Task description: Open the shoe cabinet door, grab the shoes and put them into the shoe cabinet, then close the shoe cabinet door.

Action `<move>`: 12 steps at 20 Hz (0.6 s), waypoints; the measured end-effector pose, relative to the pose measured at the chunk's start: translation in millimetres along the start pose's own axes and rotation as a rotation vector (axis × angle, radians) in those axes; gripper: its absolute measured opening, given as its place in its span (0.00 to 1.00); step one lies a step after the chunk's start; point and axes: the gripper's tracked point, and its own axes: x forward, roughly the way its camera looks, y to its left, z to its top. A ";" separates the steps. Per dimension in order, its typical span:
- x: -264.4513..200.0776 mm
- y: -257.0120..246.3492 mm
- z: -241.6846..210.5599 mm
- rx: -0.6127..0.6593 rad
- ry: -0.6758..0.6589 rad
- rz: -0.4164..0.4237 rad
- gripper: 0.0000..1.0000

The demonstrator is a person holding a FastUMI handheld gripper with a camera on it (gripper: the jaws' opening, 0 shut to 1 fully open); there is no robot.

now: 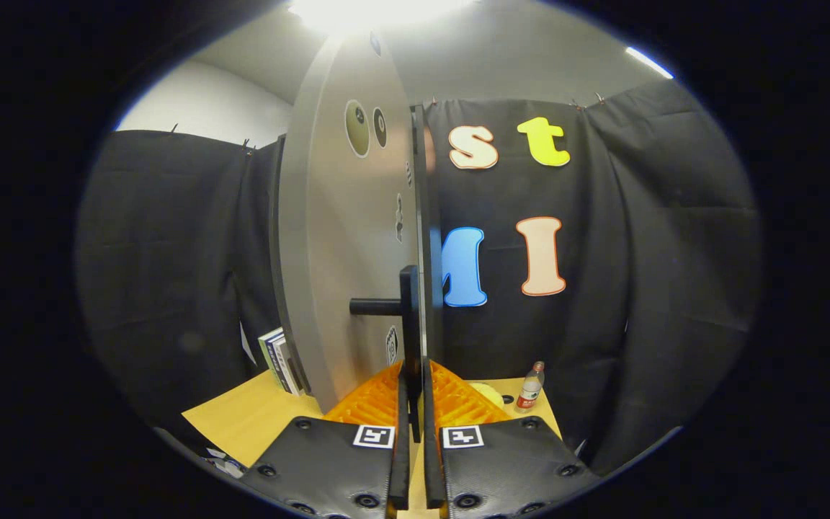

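Gripper point(413, 404) points level at the cabinet door point(346, 238), fingers pinched narrow on its black handle point(408, 310)

We see the cabinet door point(343, 238) edge-on; it hides the books point(279, 359) at eight o'clock and the tool point(415, 411) fingertips' grip.

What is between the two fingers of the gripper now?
In the gripper view, the black handle of the grey cabinet door stands between the fingers of the gripper, which are closed around it.
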 end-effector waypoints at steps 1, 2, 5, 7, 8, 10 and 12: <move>-1.4 0.6 -0.6 0.025 0.010 0.002 0.10; -2.0 1.5 -2.0 0.046 0.025 -0.001 0.10; -10.8 -6.2 -8.7 0.079 0.067 -0.050 0.12; -28.2 -9.7 -16.1 0.077 0.091 -0.089 0.20; -37.9 -7.7 -17.3 0.068 0.089 -0.106 0.29; -59.5 -1.5 -20.3 0.041 0.083 -0.146 0.43; -81.8 5.4 -25.4 0.032 0.075 -0.197 0.61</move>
